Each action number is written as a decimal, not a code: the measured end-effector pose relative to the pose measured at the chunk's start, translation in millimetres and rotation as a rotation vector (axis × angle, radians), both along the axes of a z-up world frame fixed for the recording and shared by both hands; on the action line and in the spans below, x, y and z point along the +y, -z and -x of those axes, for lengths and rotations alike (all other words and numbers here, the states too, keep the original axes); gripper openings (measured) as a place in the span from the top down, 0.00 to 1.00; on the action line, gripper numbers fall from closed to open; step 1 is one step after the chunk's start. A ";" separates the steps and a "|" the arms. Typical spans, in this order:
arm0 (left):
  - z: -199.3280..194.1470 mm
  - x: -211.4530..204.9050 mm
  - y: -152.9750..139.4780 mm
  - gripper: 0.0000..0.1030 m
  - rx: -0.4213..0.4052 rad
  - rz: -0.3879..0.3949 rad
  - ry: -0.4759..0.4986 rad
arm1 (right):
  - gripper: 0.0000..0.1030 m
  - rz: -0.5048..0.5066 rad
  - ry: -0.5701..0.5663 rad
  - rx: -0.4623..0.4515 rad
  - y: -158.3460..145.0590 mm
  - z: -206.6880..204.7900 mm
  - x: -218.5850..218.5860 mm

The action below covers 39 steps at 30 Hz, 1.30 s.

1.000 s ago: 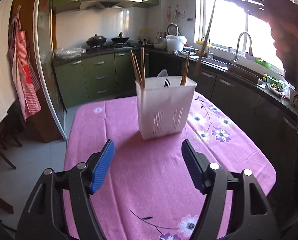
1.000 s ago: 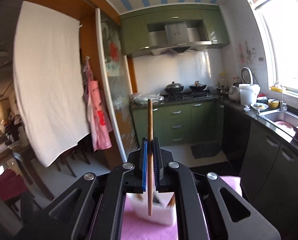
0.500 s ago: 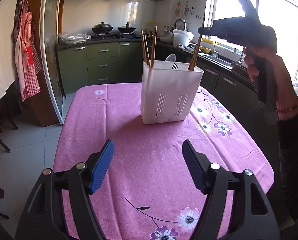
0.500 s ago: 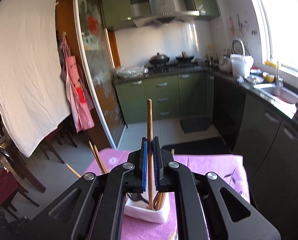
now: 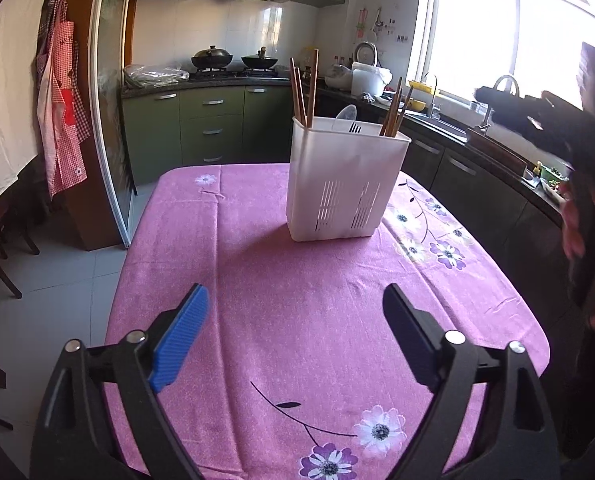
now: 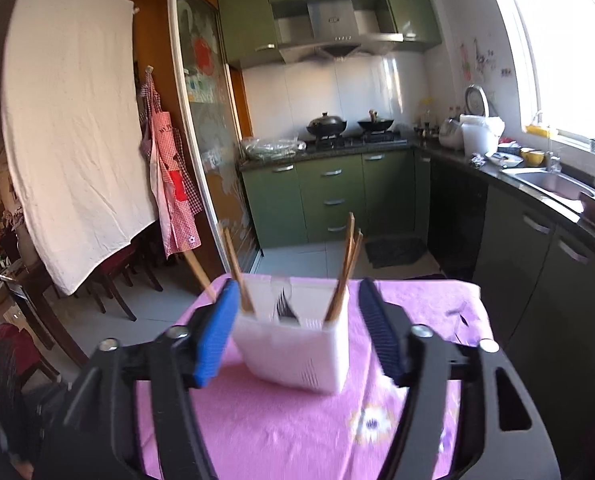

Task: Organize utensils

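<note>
A white slotted utensil holder (image 5: 347,184) stands on the pink flowered tablecloth (image 5: 297,280). It holds wooden chopsticks at its left end (image 5: 303,88) and right end (image 5: 393,110), plus a fork (image 5: 355,127) and a pale spoon (image 5: 345,114). My left gripper (image 5: 295,300) hovers low over the cloth, short of the holder, its jaws opening with nothing between them. My right gripper (image 6: 297,292) is just above and before the holder (image 6: 297,348), its jaws opening and empty. The chopsticks (image 6: 347,268) stand free in the holder.
A person's hand (image 5: 577,236) carries the right gripper at the table's right side. Dark cabinets and a sink counter (image 6: 557,184) run along the right. A green kitchen unit with pots (image 5: 213,58) is behind. Dark chairs (image 6: 113,272) stand to the left.
The right gripper came down towards the holder and let go of the chopstick, which now stands in the holder's right end. Both grippers' jaws have spread wider.
</note>
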<state>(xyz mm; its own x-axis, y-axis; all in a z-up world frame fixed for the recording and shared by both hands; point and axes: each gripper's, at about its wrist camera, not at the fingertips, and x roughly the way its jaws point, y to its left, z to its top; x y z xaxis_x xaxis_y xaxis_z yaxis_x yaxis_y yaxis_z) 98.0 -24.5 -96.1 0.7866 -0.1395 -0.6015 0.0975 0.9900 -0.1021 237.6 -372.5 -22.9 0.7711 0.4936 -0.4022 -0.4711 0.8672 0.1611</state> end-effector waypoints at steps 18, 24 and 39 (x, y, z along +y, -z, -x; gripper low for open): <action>57.0 -3.3 -7.4 0.07 -0.078 -0.042 -0.031 | 0.05 0.039 0.091 -0.103 70.9 186.5 -44.4; 73.1 -1.4 -26.2 0.07 -0.126 -0.044 -0.031 | 0.05 0.019 0.119 -0.152 50.5 206.3 -48.5; 83.4 -10.5 -32.5 0.07 -0.146 -0.075 -0.030 | 0.04 0.052 0.121 -0.183 36.6 217.9 -41.7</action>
